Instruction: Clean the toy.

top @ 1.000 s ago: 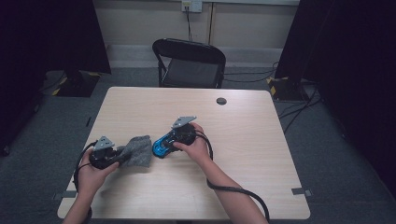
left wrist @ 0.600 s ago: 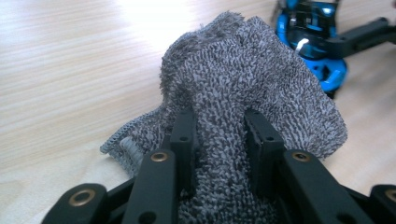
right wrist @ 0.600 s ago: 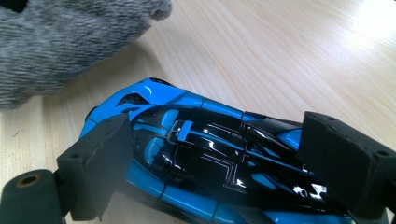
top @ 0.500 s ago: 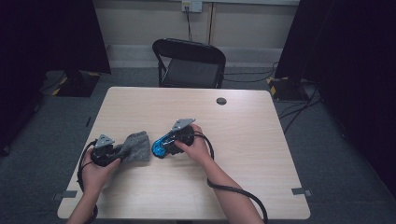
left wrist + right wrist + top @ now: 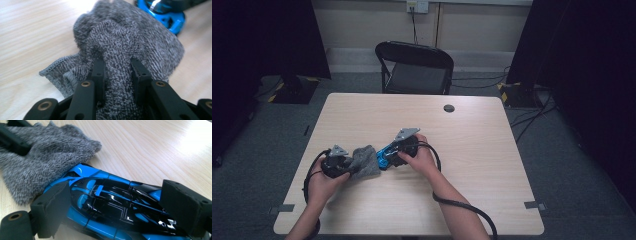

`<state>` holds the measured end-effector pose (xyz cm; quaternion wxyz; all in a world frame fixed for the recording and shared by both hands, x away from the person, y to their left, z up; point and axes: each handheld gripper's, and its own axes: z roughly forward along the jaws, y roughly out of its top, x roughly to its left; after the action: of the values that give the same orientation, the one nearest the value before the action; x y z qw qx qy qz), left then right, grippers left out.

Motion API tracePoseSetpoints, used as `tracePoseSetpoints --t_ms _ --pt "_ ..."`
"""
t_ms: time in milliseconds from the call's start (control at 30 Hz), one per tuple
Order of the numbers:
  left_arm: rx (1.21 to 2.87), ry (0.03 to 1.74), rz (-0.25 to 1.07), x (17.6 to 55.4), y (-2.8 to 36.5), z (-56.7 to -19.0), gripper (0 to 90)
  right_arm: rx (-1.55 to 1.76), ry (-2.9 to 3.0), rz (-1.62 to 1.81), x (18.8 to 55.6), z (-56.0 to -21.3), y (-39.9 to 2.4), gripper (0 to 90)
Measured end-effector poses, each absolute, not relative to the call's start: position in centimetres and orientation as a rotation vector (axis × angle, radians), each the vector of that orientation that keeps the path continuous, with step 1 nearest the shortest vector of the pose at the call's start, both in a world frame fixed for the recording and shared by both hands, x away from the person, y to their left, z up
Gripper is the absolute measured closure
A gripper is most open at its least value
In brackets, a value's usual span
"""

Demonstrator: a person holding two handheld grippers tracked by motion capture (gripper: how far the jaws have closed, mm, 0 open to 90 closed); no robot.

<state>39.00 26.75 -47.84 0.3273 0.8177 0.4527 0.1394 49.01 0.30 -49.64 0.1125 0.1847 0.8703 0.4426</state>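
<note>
**Wiping a blue toy car with a grey cloth**

Gripping a bunched grey knitted cloth (image 5: 125, 50), the left gripper (image 5: 343, 165) has its two black jaws pinched tight on a thick fold of the fabric; in the left gripper view the pads sink into the knit on either side of that fold. The rest of the cloth spreads past the jaws onto the table (image 5: 492, 150) and reaches the nose of the blue toy car (image 5: 110, 205).

Taking the car as the landmark: it lies on the pale wooden tabletop, toward the person's side and a little left of the middle, nose toward the cloth. The right gripper (image 5: 398, 154) straddles it, one foam-padded jaw at each flank, standing wide. Those jaws have just been opening, with the car between them, and in the right gripper view I cannot tell for sure whether the pads press its sides. The cloth lies just beside the car's nose, touching it, and the left gripper is beyond the cloth. A small dark round disc (image 5: 449, 108) sits well away from the car, near the table's far edge, and a black folding chair (image 5: 414, 67) stands behind that edge.

The car's glossy body is blue and black with thin pale lines; no writing or badge on it is readable, nor on the cloth.
</note>
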Motion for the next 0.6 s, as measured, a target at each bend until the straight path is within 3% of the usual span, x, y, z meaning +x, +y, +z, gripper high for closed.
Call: tracePoseSetpoints --t_ms 600 --pt "2.218 1.023 0.186 36.8 22.8 -47.5 69.8 0.544 2.554 1.299 49.1 -49.6 0.3 9.7"
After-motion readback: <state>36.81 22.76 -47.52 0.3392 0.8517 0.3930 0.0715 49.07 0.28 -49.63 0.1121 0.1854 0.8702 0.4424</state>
